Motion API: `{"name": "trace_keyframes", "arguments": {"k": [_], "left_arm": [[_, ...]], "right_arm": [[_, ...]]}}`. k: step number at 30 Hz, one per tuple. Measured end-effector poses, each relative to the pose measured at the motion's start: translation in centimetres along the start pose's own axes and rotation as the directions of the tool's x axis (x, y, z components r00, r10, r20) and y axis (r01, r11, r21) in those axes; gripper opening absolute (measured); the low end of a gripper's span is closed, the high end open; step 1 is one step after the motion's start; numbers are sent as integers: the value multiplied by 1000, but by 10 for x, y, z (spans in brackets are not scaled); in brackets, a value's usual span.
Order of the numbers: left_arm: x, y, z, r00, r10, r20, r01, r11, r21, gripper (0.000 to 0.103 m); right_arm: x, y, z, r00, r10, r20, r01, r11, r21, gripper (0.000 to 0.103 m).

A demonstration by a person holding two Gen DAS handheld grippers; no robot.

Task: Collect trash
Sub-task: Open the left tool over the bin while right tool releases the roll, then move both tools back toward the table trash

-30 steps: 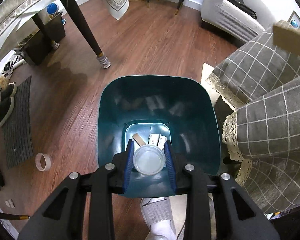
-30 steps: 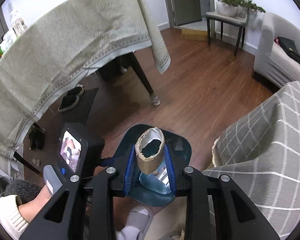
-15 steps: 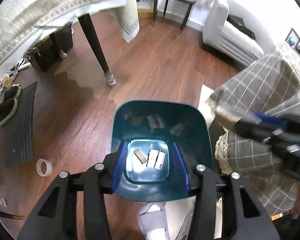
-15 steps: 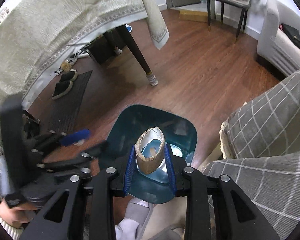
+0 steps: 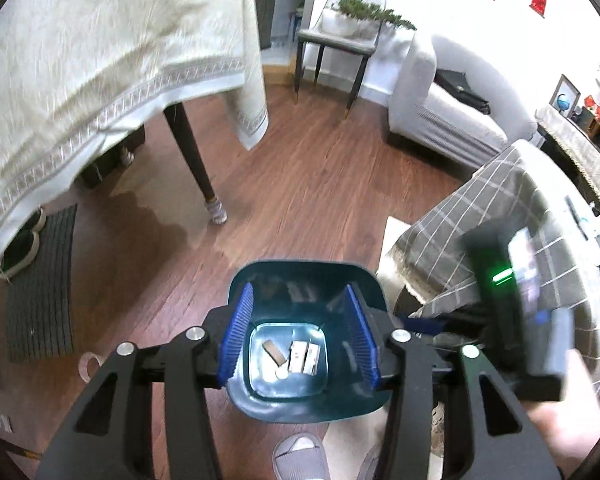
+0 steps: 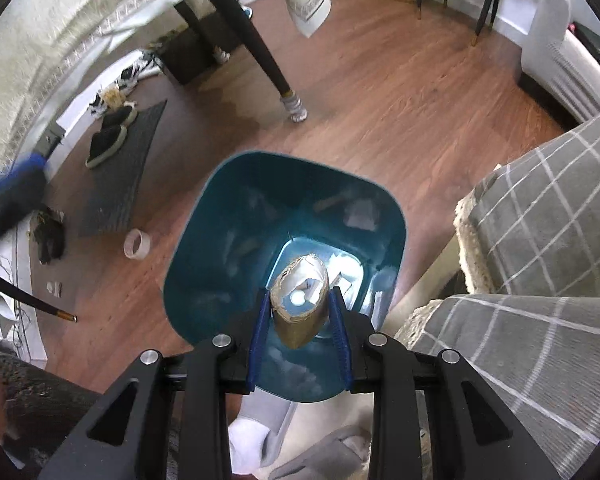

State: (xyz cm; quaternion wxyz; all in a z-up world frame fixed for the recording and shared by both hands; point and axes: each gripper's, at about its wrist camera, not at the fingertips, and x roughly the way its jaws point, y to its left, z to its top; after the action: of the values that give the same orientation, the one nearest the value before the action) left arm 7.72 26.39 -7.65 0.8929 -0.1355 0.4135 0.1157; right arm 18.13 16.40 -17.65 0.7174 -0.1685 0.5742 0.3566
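A teal trash bin (image 5: 363, 280) stands on the wood floor; it also shows in the right wrist view (image 6: 220, 240). Several small scraps and a small white round piece (image 5: 282, 373) lie on its bottom. My left gripper (image 5: 300, 332) is open and empty, high above the bin. My right gripper (image 6: 299, 312) is shut on a squashed cardboard tube (image 6: 300, 300) and holds it over the bin's mouth, open end up.
A table with a cream cloth (image 5: 80, 80) and dark leg (image 5: 196, 168) stands at the left. A grey checked sofa (image 6: 539, 240) is at the right. A tape roll (image 6: 136, 243), mat and shoes (image 6: 108, 140) lie on the floor. My slippered foot (image 5: 300, 456) is below.
My left gripper opened and let go of the clear plastic cup, then rose away from the bin. My right gripper moved over and down toward the bin with the tube.
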Motion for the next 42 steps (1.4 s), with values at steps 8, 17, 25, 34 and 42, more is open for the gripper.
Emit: {"name": "trace_keyframes", "arguments": {"k": [8, 17, 25, 34, 42], "left_arm": [[-35, -21, 17, 997, -37, 75, 34, 999, 42, 32], [-71, -29, 29, 983, -88, 162, 82, 996, 44, 32], [-96, -30, 35, 972, -105, 211, 96, 994, 49, 32], [-125, -33, 37, 957, -117, 266, 103, 992, 66, 34], [-127, -47, 40, 952, -141, 272, 123, 989, 81, 45]], "right_arm": [[22, 16, -3, 999, -16, -50, 12, 997, -70, 32], [21, 18, -2, 999, -25, -33, 22, 995, -99, 52], [-17, 36, 2, 998, -21, 51, 28, 991, -134, 52], [-86, 42, 6, 979, -6, 204, 34, 990, -136, 52], [-158, 14, -5, 931, -47, 362, 72, 996, -57, 52]]}}
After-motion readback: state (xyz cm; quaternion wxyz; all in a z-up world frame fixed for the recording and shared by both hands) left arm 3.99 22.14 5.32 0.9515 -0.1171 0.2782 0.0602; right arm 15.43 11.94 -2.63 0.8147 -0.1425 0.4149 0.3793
